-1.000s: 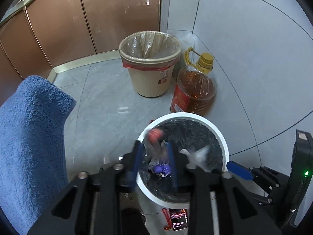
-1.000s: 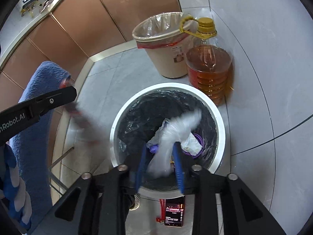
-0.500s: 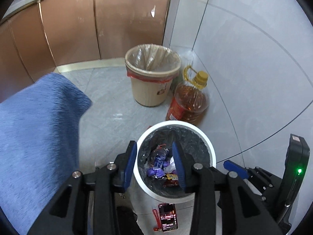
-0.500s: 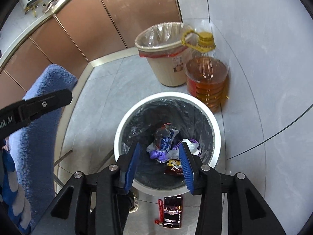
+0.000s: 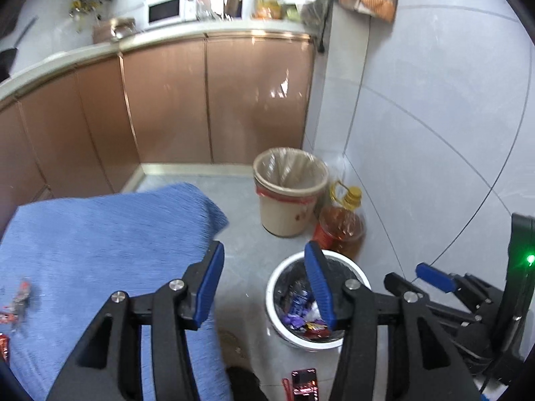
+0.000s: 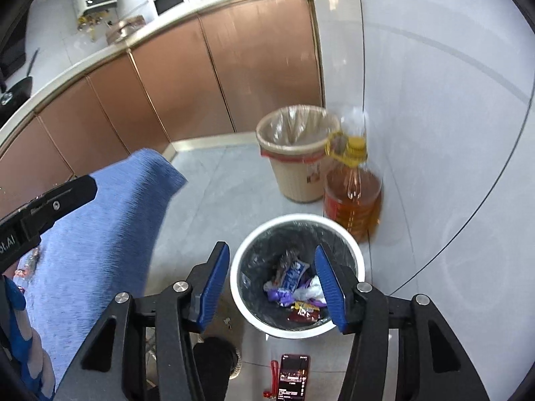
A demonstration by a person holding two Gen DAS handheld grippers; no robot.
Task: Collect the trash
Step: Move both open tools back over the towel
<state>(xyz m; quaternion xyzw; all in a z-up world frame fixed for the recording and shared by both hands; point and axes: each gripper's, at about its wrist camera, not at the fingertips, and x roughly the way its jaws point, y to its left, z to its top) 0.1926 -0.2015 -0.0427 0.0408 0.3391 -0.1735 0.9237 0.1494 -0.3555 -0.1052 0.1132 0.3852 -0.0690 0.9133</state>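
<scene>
While both claws hang over the floor with nothing in them, the jaws on each are spreading apart: the left gripper [image 5: 264, 282] has its blue pads wide with only air between, and the right gripper [image 6: 272, 284] looks the same, framing the bin below it. Right under them, nearest the cameras, a phone [image 6: 294, 379] with a red strap lies face up on the grey tile floor [image 6: 214, 200], just beside the white bin [image 6: 351, 254].

That bin has a black liner and holds the collected trash [image 6: 294, 287]: a blue-and-white wrapper, some purple scraps, a crumpled white bit of plastic and a dark red packet with yellow print, all piled loosely at the bottom. Over on the left there's a blue towel [image 5: 100, 240] spread on a raised surface, and a few small red wrappers [image 5: 18, 295] are on it near the left edge, pretty blurry so hard to say more.

Further back, a jug of amber cooking oil [image 6: 352, 197] with a yellow cap and handle stands touching the white bin's far side, against the pale tiled wall [image 6: 434, 100]. Next to it sits a beige bin [image 6: 297, 153] with a clear liner and a red band round the rim. Behind that run copper-brown cabinet doors [image 5: 167, 107] under a light countertop, with a white microwave [image 5: 165, 10] and some clutter on top.
</scene>
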